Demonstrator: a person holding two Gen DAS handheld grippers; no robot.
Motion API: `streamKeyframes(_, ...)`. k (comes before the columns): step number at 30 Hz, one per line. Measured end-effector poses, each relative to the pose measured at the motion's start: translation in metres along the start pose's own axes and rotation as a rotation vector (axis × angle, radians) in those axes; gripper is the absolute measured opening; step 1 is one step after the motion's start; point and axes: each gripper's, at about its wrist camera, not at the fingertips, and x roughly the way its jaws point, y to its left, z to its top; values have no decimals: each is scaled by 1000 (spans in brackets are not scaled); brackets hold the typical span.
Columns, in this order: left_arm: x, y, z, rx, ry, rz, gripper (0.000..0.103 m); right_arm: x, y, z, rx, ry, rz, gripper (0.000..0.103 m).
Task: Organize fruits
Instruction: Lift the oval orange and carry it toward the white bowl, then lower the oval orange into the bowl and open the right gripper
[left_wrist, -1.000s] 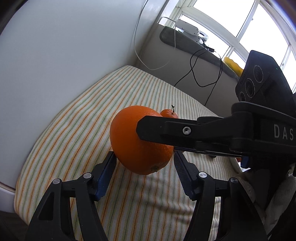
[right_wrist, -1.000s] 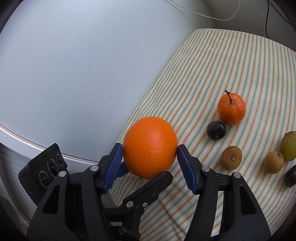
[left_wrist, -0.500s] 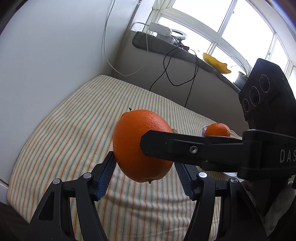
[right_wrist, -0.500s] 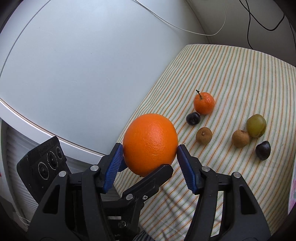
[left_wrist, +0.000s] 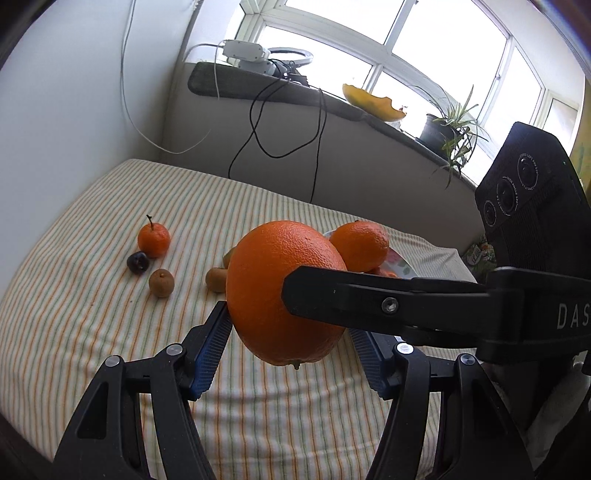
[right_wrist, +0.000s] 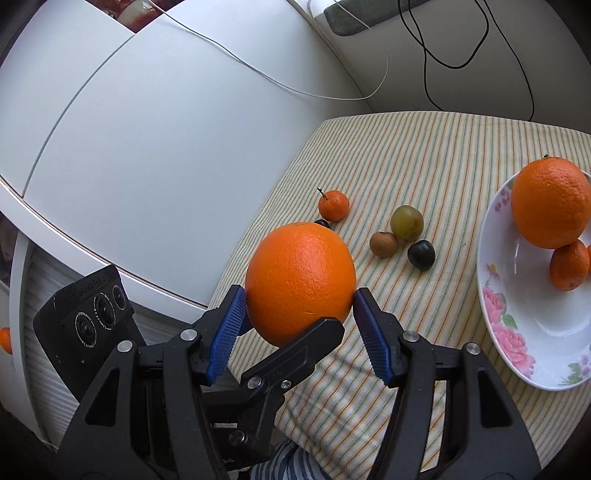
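A large orange (left_wrist: 284, 291) (right_wrist: 301, 282) hangs in the air above the striped tablecloth (left_wrist: 110, 325). My left gripper (left_wrist: 288, 350) and my right gripper (right_wrist: 299, 328) are both shut on it, crossing each other. A white flowered bowl (right_wrist: 517, 325) at the right holds another large orange (right_wrist: 550, 203) and a small tangerine (right_wrist: 569, 264); the bowl's orange also shows in the left wrist view (left_wrist: 360, 242). On the cloth lie a stemmed tangerine (left_wrist: 154, 239) (right_wrist: 333, 205), a dark plum (left_wrist: 138, 261), a brown fruit (left_wrist: 161, 283) (right_wrist: 383, 244), a green fruit (right_wrist: 406, 222) and a second dark plum (right_wrist: 421, 254).
A white appliance wall (right_wrist: 147, 147) borders the table on the left. Black cables (left_wrist: 280, 122) hang down the back wall. The windowsill carries a potted plant (left_wrist: 448, 129) and a yellow dish (left_wrist: 373, 103).
Both grippers have carried the orange up and toward the right; the bowl and more of the loose fruit have come into view.
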Motion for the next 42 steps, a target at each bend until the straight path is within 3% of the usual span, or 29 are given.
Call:
streamKeyframes(10,23,-54,-1,76,37,-67,63,-61,-49,-17,67,-64,-39,64)
streamKeyframes(22,50,-102,-2,141,81,-135,63,-112,-80,-31,120,-121,-84,64)
streamKeyframes(42,90,-144,2,220,156,-170,64,-150,-138,-36,227,-174,-136,64)
